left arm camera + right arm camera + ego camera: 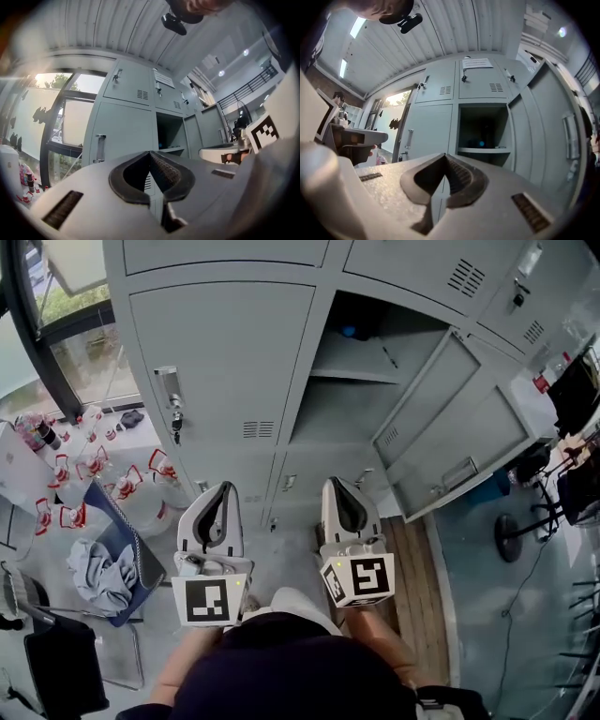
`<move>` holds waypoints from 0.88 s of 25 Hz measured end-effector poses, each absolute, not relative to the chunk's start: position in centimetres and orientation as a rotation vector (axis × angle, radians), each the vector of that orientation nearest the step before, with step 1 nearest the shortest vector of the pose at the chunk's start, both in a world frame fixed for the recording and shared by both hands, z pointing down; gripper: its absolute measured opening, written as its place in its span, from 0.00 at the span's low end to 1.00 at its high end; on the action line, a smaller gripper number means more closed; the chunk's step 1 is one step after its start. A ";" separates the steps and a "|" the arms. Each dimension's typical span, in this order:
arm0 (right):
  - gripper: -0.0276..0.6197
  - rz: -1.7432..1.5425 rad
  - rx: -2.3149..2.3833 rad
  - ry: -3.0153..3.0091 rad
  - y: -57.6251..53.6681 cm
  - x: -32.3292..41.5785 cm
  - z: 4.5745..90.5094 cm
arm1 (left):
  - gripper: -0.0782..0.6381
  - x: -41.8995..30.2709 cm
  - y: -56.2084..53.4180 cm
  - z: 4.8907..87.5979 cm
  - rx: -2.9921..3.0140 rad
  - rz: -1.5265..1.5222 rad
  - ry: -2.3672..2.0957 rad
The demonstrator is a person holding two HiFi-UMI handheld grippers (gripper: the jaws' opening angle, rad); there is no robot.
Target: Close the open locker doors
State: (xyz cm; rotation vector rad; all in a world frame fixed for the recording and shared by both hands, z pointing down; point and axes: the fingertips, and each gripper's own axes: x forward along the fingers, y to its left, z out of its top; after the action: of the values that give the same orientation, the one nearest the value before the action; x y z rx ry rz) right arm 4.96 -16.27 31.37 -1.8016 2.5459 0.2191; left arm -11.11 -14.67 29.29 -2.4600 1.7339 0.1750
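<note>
Smooth grey metal lockers (225, 343) stand ahead; 1 flat door (450, 427) is open, right of the right gripper (339, 484). It and the left gripper (222, 488) point forward, closed, empty.

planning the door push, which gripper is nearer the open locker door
Right. The right gripper sits below-left of the open locker door in the head view; the left gripper is farther left, facing a closed door.
</note>
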 end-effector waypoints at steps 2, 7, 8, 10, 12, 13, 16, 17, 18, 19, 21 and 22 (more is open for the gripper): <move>0.04 0.214 -1.820 2.522 -16.1 6.6 31.0 | 0.11 -9.1 -14.8 29.1 -2.487 0.168 1.697; 0.04 0.242 -1.838 2.486 -16.2 11.1 29.7 | 0.11 -4.2 -15.3 28.9 -2.526 0.157 1.651; 0.04 0.254 -1.838 2.489 -16.3 12.0 29.5 | 0.11 -3.2 -15.4 28.8 -2.529 0.164 1.651; 0.04 0.272 -1.832 2.505 -16.2 13.8 29.1 | 0.11 -0.9 -15.5 28.4 -2.533 0.176 1.651; 0.04 0.267 -1.805 2.528 -16.1 15.4 28.6 | 0.11 1.5 -15.5 28.1 -2.540 0.172 1.649; 0.04 0.268 -1.787 2.540 -16.1 16.1 28.4 | 0.11 2.7 -15.5 27.9 -2.541 0.168 1.649; 0.04 0.307 -1.745 2.571 -15.8 18.4 27.7 | 0.11 6.2 -15.3 27.4 -2.536 0.164 1.651; 0.04 0.314 -1.730 2.582 -15.6 19.2 27.6 | 0.11 7.3 -15.1 27.5 -2.533 0.158 1.653; 0.04 0.313 -1.713 2.592 -15.4 19.9 27.5 | 0.11 8.4 -14.9 27.6 -2.530 0.151 1.657; 0.04 0.308 -1.696 2.601 -15.1 20.6 27.5 | 0.11 9.4 -14.7 27.7 -2.527 0.145 1.661; 0.04 0.297 -1.659 2.620 -14.6 22.1 27.5 | 0.11 11.4 -14.2 27.9 -2.524 0.142 1.673; 0.04 0.289 -1.638 2.632 -14.3 22.9 27.5 | 0.11 12.5 -13.9 27.9 -2.522 0.147 1.681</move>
State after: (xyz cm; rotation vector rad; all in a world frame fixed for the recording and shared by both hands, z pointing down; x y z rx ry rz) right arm 22.85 -14.34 27.48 -1.6377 2.6318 0.2894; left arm 12.47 -13.95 27.86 -2.5216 1.6810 0.1467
